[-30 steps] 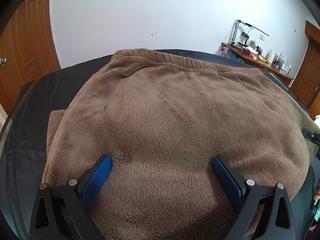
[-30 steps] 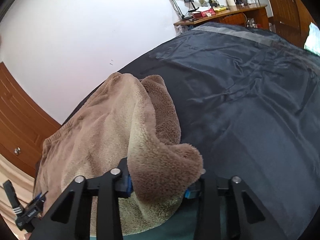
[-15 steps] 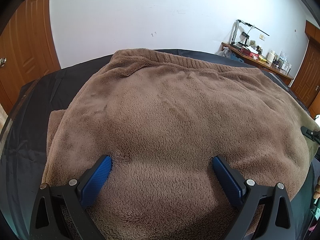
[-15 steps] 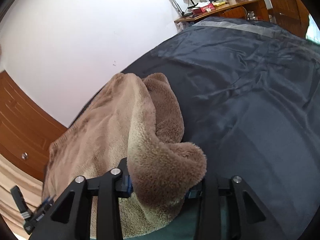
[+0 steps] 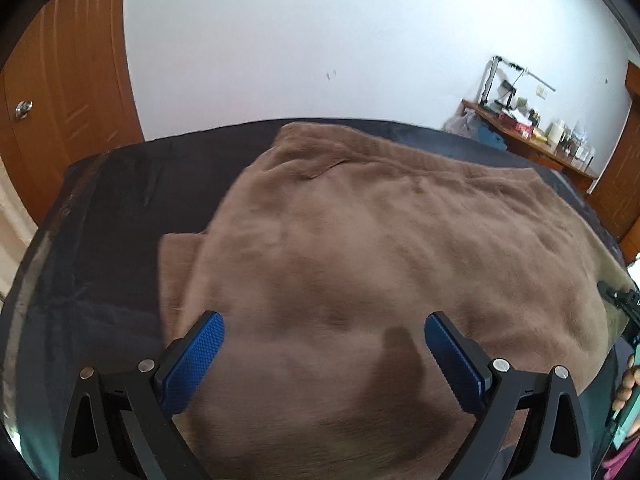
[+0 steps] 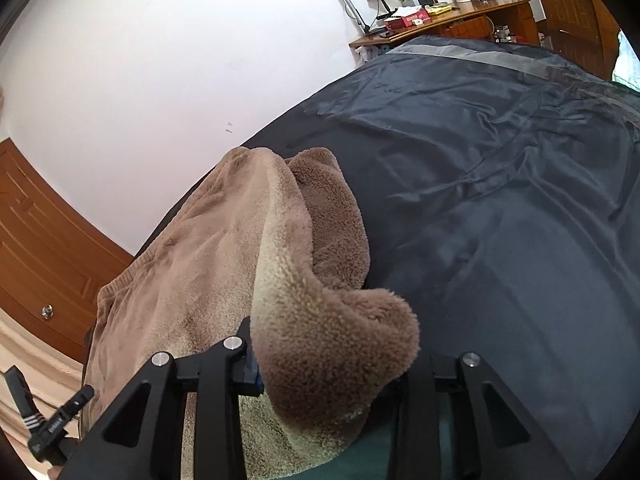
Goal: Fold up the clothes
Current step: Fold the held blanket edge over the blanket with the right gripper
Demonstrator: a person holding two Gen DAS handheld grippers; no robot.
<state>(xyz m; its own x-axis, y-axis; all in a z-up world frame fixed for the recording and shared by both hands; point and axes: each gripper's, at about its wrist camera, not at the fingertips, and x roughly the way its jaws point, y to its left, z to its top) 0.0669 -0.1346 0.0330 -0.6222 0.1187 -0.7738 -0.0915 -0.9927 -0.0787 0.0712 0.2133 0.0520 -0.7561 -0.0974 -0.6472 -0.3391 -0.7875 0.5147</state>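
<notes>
Garment: I count one brown fleece garment [image 5: 380, 248], spread on the dark sheet [image 6: 500, 200].
Left gripper [image 5: 324, 356]: my two blue fingers [image 5: 194, 364] stand wide apart above the fleece.
Right gripper [image 6: 332, 364]: fingers clamped on a lifted fleece edge.
Doors: two in my left view.

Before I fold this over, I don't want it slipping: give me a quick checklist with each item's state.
1. Right gripper shut on the fleece garment: ok.
2. Left gripper open above the garment, holding nothing: ok.
3. Lifted edge bunched between the right fingers, not flat: not ok.
4. Rest of garment lying spread out: ok.
5. Dark sheet bare where the fold lands: ok.
6. Grip depth: cannot tell.
</notes>
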